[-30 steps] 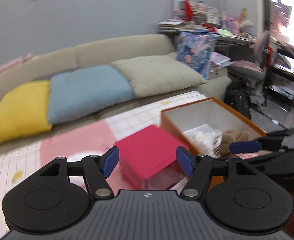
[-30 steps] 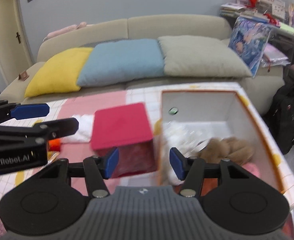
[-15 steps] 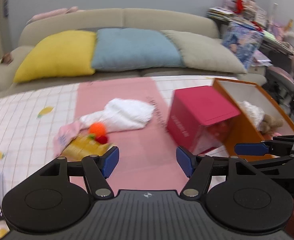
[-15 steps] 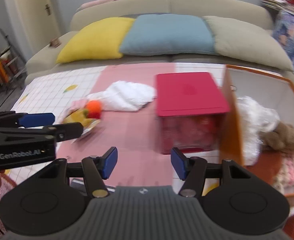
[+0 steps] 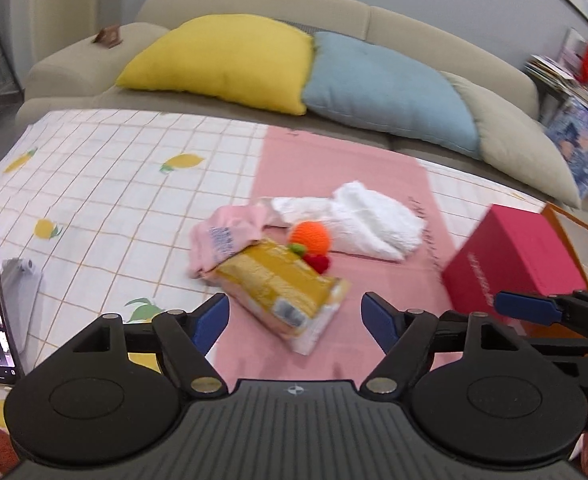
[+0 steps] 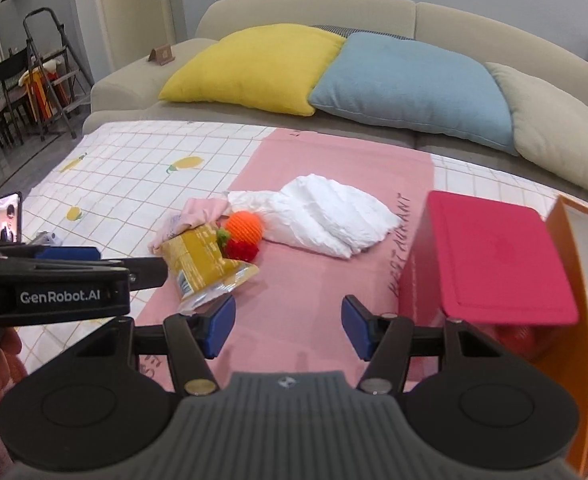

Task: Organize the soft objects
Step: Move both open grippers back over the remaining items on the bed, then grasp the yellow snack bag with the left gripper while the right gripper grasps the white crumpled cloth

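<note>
Yellow foil-like packet (image 5: pixel 280 286) lies flat on the pink mat (image 5: pixel 333 168), and it is taken as the landmark for this report. It sits at the near edge of a small heap: a pink cloth (image 5: pixel 226 236) touches its far left corner, an orange crocheted ball (image 5: pixel 309 236) with a red knitted piece (image 5: pixel 318 262) rests against its far right corner, and a white fluffy cloth (image 5: pixel 369 220) lies beyond those, further right. A red box (image 5: pixel 517 256) stands well to the right of the packet, with an orange open box (image 6: pixel 569 280) against its far side; white fluff shows inside the latter.

Left gripper (image 5: pixel 294 316): released, jaws opening, nothing between the pads. In the left wrist view the packet lies directly ahead of it, its near end showing between the two fingertips but beyond them; no contact is visible.

Right gripper (image 6: pixel 288 320): released, parted, empty. In the right wrist view the packet lies ahead and to the left of its line, partly behind the left tool's arm.

Deciding relation: the packet's long axis runs diagonally, from far left to near right as the left wrist camera sees it, so it crosses the left jaws at a slant. Judgement: the left hand is the nearer and better aligned; a clean pinch across the packet's narrow width would call for some wrist roll, otherwise the pads may meet a corner.

Risk noted: thin, slippery wrapping may slide or buckle under a skewed grip.
</note>
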Motion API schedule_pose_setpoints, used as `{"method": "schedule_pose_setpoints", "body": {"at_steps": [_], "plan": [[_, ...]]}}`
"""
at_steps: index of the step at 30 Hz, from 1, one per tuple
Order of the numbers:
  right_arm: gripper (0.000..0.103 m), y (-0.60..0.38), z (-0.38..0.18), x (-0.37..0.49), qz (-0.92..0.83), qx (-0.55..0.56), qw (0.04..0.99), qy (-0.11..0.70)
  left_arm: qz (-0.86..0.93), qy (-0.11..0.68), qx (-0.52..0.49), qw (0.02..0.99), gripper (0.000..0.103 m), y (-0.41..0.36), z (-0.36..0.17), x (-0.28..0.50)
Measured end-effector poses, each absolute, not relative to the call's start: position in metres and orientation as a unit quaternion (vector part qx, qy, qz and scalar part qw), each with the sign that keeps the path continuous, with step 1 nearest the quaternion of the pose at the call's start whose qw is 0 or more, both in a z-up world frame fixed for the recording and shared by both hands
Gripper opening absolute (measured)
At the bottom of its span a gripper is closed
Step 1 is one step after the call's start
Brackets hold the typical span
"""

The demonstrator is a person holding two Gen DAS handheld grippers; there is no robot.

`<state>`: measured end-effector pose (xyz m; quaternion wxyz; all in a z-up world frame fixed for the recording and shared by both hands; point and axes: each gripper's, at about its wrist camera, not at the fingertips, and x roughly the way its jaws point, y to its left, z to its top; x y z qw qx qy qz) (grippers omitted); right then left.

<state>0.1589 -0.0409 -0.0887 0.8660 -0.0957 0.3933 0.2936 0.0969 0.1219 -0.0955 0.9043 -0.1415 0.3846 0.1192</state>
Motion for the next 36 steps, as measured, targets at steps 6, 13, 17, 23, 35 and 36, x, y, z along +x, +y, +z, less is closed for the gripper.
{"method": "schedule_pose_setpoints", "body": {"at_steps": [6,13,17,23,35,36], "plan": [[0.059,-0.025,-0.104,0.177,0.288,-0.11,0.862,0.403,0.119,0.404,-0.142,0.896,0.089,0.137,-0.119,0.11],[0.059,-0.015,-0.124,0.19,0.28,-0.135,0.858,0.41,0.135,0.408,-0.235,0.872,0.089,0.149,-0.127,0.134],[0.059,-0.012,-0.13,0.199,0.275,-0.136,0.857,0.415,0.156,0.424,-0.256,0.855,0.089,0.149,-0.137,0.157],[0.059,-0.006,-0.132,0.21,0.284,-0.145,0.857,0.406,0.18,0.451,-0.252,0.837,0.089,0.143,-0.157,0.177],[0.058,0.02,-0.149,0.228,0.329,-0.224,0.839,0.372,0.16,0.462,-0.26,0.833,0.093,0.153,-0.164,0.182],[0.059,0.023,-0.152,0.232,0.33,-0.233,0.836,0.37,0.158,0.464,-0.263,0.831,0.094,0.154,-0.165,0.183]]}}
